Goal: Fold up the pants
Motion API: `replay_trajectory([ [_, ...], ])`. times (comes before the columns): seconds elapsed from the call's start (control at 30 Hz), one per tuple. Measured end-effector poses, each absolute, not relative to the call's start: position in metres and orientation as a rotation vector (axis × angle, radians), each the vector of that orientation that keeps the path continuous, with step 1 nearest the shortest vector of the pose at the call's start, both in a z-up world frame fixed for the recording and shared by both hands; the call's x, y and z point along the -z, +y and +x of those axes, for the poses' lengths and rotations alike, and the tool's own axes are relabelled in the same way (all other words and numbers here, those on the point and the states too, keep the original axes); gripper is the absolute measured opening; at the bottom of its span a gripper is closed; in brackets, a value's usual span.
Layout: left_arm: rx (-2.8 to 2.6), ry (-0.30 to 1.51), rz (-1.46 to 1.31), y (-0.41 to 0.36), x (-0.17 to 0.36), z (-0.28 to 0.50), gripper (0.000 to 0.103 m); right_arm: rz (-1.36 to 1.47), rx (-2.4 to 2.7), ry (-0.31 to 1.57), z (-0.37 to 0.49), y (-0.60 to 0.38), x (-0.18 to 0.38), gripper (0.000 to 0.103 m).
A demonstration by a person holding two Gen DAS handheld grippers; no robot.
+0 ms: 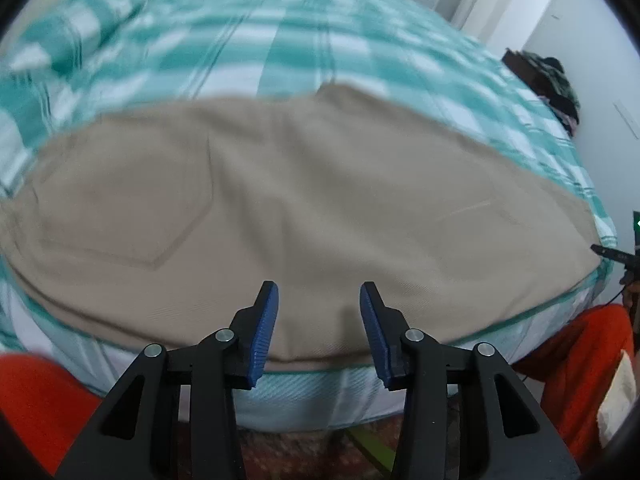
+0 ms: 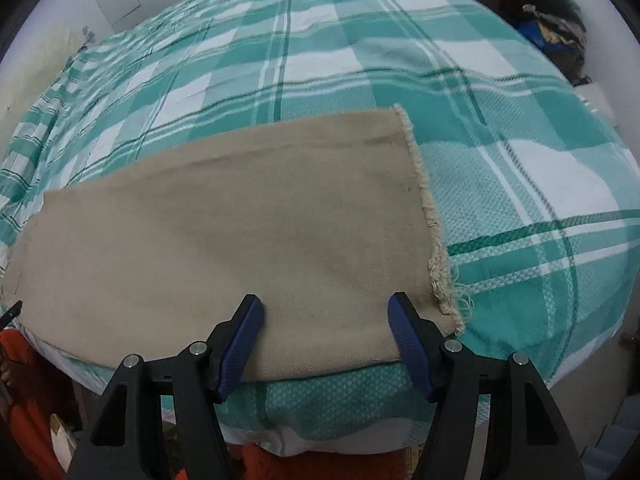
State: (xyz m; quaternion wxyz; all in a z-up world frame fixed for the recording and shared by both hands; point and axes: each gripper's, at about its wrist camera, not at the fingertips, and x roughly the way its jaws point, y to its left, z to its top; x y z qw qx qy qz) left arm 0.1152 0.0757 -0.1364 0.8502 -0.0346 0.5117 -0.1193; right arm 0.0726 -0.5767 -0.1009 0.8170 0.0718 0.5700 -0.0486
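Beige pants (image 1: 304, 208) lie flat along the near edge of a bed; a stitched pocket shows at the left in the left wrist view. My left gripper (image 1: 319, 292) hovers over their near edge, jaws apart, with nothing between the blue pads (image 1: 266, 320). In the right wrist view the pants' leg (image 2: 240, 232) ends in a frayed hem (image 2: 434, 240) at the right. Over the near edge close to that hem, my right gripper (image 2: 324, 304) stands open, its pads clear of the cloth.
A green-and-white checked bedspread (image 2: 360, 60) covers the bed (image 1: 280, 396). The person's orange trousers (image 1: 580, 360) show at the bed's front edge. A pile of dark clothes (image 1: 552, 80) lies at the far right by the white wall.
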Motion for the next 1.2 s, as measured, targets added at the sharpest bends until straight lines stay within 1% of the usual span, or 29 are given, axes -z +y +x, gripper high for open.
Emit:
replay_trajectory([
  [0.1,0.313,1.029,-0.018,0.046,0.113,0.127,0.057,0.085,0.114,1.227,0.074,-0.567,0.101,0.069],
  [0.13,0.339,1.027,0.001,0.035,0.109,0.132,0.058,0.07,0.116,1.231,0.074,-0.566,0.102,0.069],
  [0.23,0.454,1.028,0.092,-0.02,0.101,0.149,0.06,0.074,0.105,1.228,0.075,-0.57,0.102,0.07],
  [0.27,0.508,1.036,0.134,-0.044,0.101,0.155,0.064,0.089,0.098,1.225,0.076,-0.573,0.101,0.07],
  [0.3,0.552,1.042,0.166,-0.063,0.102,0.161,0.065,0.102,0.093,1.224,0.076,-0.574,0.101,0.07],
  [0.47,0.651,1.039,0.315,-0.159,0.114,0.204,0.065,0.096,0.094,1.225,0.077,-0.572,0.102,0.07],
  [0.63,0.641,1.082,0.256,-0.221,0.121,0.239,0.065,0.101,0.09,1.223,0.077,-0.574,0.103,0.07],
  [0.77,0.605,1.144,0.349,-0.248,0.15,0.236,0.065,0.099,0.092,1.223,0.077,-0.573,0.103,0.07],
  [0.83,0.616,1.174,0.404,-0.25,0.163,0.218,0.063,0.097,0.093,1.223,0.077,-0.573,0.103,0.07],
  [0.93,0.67,1.142,0.416,-0.241,0.161,0.177,0.063,0.104,0.089,1.22,0.076,-0.574,0.103,0.07],
  [1.07,0.727,1.15,0.333,-0.22,0.151,0.131,0.063,0.101,0.093,1.222,0.077,-0.573,0.102,0.07],
  [1.2,0.732,1.134,0.304,-0.214,0.146,0.116,0.063,0.099,0.106,1.224,0.078,-0.572,0.102,0.07],
])
